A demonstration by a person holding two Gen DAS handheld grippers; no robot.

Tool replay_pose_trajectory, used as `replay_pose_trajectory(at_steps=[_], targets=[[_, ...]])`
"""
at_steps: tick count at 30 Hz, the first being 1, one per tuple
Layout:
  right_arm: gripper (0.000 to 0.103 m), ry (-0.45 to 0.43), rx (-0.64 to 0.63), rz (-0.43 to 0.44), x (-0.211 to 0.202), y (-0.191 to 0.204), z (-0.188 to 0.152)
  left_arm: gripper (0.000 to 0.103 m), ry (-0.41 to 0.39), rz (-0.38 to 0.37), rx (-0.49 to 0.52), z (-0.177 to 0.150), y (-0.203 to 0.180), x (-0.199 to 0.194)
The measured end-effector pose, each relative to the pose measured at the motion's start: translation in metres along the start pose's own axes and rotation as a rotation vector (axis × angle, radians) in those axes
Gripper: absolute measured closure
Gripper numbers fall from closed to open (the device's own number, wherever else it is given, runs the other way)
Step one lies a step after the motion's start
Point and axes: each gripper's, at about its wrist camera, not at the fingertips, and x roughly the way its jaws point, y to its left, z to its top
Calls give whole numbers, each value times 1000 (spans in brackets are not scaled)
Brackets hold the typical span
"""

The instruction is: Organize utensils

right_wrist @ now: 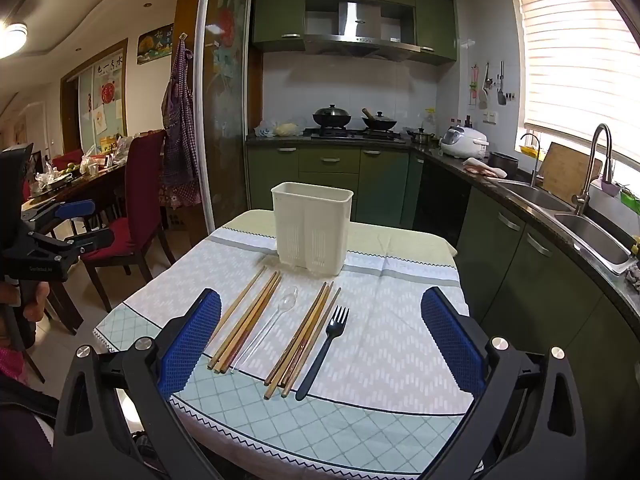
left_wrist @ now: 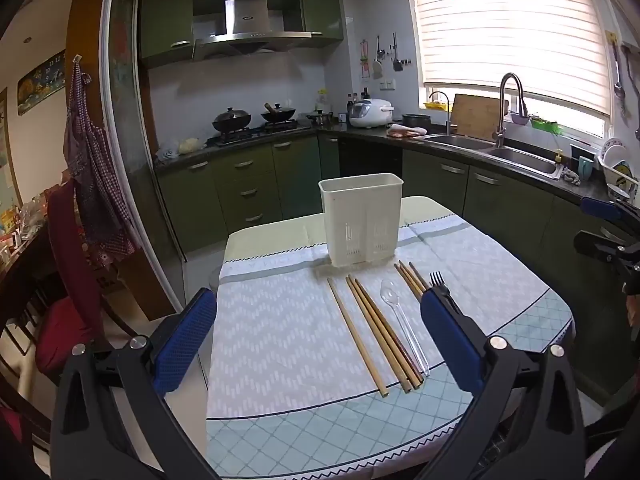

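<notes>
I see a cream plastic utensil holder [right_wrist: 312, 228] standing upright toward the far side of the table [right_wrist: 400, 368], tall and rectangular, its top open, with slotted drain panels low on its front. The table wears a pale patterned cloth [right_wrist: 384, 344] with a blue-green diamond border near me. Just this side of the holder the utensils lie flat in a rough row, handles toward me: a left group of wooden chopsticks [right_wrist: 244, 320], then a clear plastic spoon [right_wrist: 272, 322], a second bundle of chopsticks [right_wrist: 304, 340], and a black fork [right_wrist: 326, 346] on the right. The two bundles are apart, the spoon between them; the fork lies just beside the right bundle.

My left gripper [left_wrist: 318, 328] hangs released, jaws wide, nothing between them; from its camera the right finger hides part of the fork. My right gripper [right_wrist: 320, 332] is likewise spread wide and empty.

Right of the fork the cloth is bare to the table edge. A red chair [right_wrist: 136, 208] stands off the left edge, green cabinets [right_wrist: 532, 264] off the right
</notes>
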Motion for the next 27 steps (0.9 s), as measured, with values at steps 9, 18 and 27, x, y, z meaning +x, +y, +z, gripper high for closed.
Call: replay_pose_trajectory(at_steps=[9,18,27], targets=[[4,1,4,8,0,0,0,6,-1,-13,-15,-5,-4,-3],[4,3,4,8,1,0,0,6,-3,-14,-13,-5,1,-1],[4,4,4,7,3,1,0,6,4,-21,-14,-2,3,-1]])
